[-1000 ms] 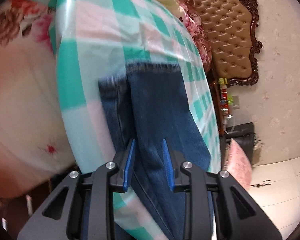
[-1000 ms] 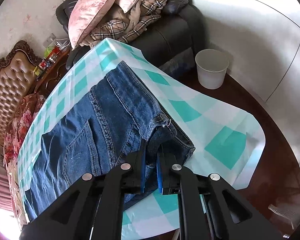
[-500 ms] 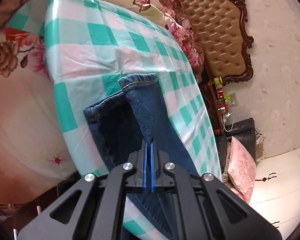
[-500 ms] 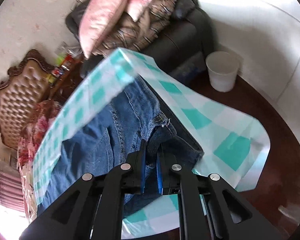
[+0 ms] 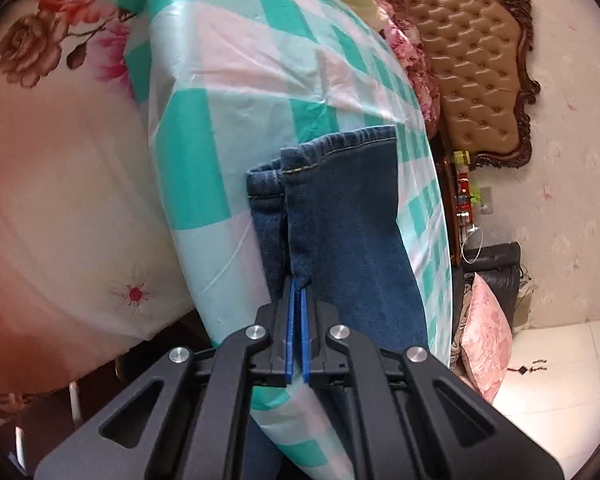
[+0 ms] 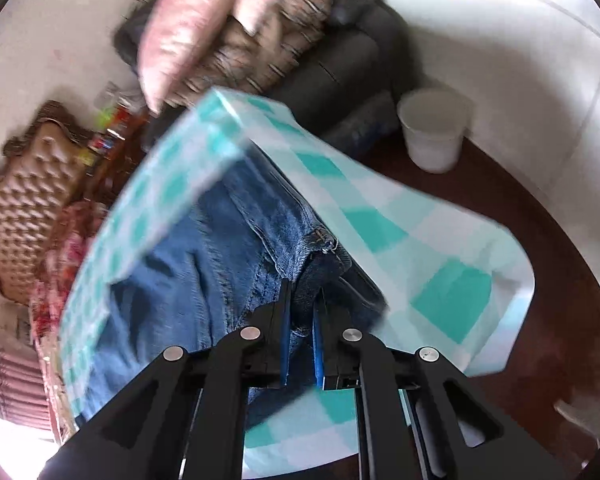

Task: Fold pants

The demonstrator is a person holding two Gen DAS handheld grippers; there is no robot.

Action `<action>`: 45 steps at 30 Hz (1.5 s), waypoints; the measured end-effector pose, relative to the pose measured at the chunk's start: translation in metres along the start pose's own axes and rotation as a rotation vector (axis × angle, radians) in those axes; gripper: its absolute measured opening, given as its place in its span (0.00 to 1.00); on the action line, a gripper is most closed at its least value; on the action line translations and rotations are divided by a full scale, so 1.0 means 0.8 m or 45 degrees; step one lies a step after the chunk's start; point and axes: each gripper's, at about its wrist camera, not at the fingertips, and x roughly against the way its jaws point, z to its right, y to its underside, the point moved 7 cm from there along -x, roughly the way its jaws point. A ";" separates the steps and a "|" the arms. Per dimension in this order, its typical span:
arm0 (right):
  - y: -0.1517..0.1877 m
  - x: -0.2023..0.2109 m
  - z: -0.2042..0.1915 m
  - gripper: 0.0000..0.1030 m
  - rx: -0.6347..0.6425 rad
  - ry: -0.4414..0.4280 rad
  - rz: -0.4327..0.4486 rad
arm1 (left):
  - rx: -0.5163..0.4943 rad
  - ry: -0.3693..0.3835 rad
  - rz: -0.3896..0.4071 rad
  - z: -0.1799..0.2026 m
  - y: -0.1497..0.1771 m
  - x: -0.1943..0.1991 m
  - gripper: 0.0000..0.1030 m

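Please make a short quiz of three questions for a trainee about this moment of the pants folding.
1. True or false: the left gripper stands open above the jeans.
2. Which part of the jeans does the right gripper pinch? A) a leg hem B) the waist end C) nothing
3. Fill in: the jeans lie on a ____-and-white checked cloth.

Key
1. False: its blue pads are shut on a fold of denim near the leg hems.
2. B
3. teal

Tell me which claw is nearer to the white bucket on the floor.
Right. The right claw grips the jeans at the waist end, with the white bucket just beyond it. The left claw pinches a leg near the hems; no bucket shows there.
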 end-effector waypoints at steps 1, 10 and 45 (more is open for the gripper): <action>0.006 -0.011 0.007 0.09 -0.004 0.029 -0.015 | -0.013 -0.007 0.002 0.001 0.000 0.001 0.02; 0.021 -0.028 0.009 0.09 0.133 0.154 0.024 | -0.011 -0.009 0.004 0.009 -0.002 -0.005 0.02; 0.090 -0.038 -0.128 0.68 0.807 0.529 0.408 | -1.170 -0.125 0.323 0.210 0.158 -0.003 0.43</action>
